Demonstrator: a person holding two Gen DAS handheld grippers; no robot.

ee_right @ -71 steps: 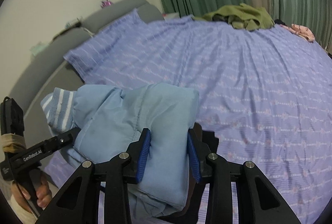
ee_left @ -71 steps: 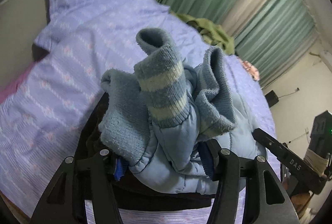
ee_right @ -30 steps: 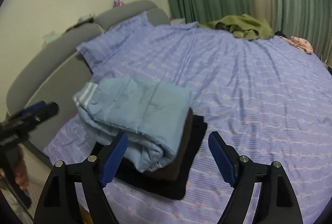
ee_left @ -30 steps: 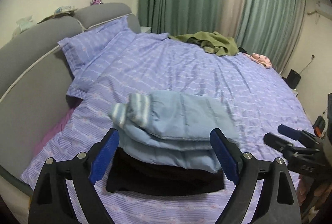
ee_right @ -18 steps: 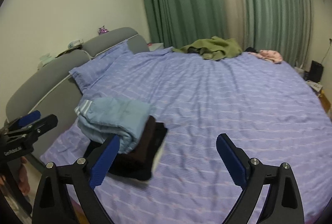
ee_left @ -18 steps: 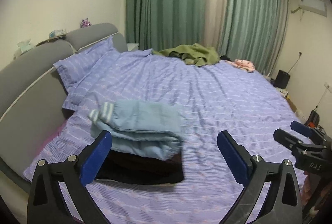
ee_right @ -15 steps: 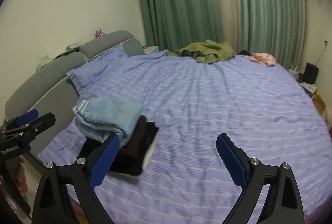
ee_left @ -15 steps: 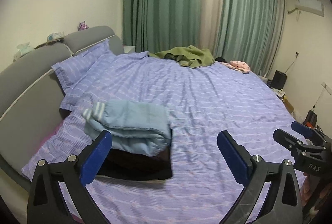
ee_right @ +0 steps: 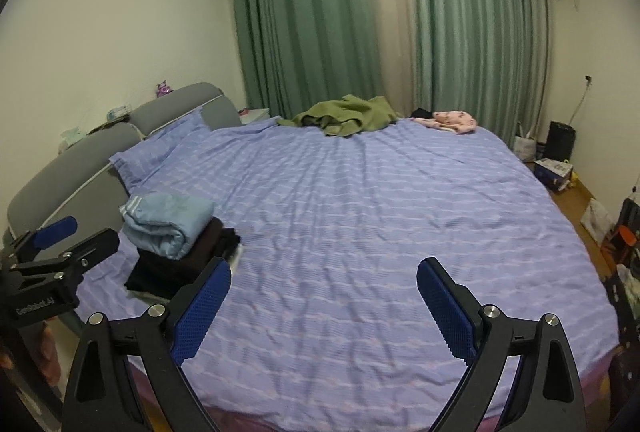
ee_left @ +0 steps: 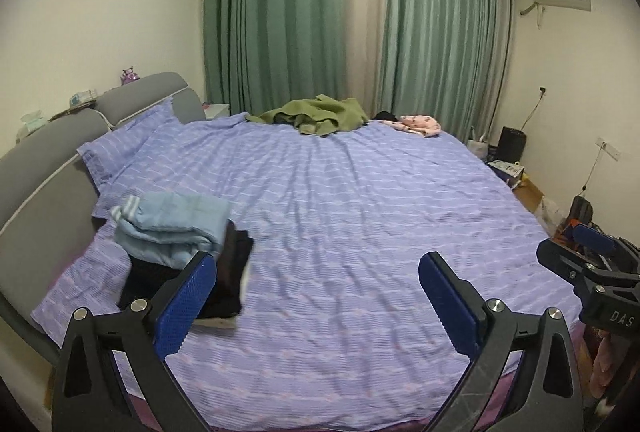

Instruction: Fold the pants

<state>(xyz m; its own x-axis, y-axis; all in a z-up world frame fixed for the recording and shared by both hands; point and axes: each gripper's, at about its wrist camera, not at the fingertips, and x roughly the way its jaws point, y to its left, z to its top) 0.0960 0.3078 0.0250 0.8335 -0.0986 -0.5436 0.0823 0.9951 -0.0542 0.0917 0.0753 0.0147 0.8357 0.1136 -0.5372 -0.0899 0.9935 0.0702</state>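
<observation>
Folded light blue pants (ee_left: pixel 172 228) with a striped cuff lie on top of a stack of dark folded clothes (ee_left: pixel 188 284) at the left near corner of the bed; they also show in the right wrist view (ee_right: pixel 166 222). My left gripper (ee_left: pixel 318 296) is open and empty, held back from the bed, to the right of the stack. My right gripper (ee_right: pixel 324 298) is open and empty over the bed's near edge. Each gripper shows at the edge of the other's view.
The bed (ee_left: pixel 360 200) has a purple striped cover and a grey headboard (ee_left: pixel 40 168) at the left. An olive green garment (ee_left: pixel 320 114) and a pink garment (ee_left: pixel 420 124) lie at the far edge by the green curtains. Boxes and bags stand on the floor at the right.
Both grippers let go of the blue pants on the dark stack, opened wide and pulled back from the bed. The stack now sits farther off and to the left.
</observation>
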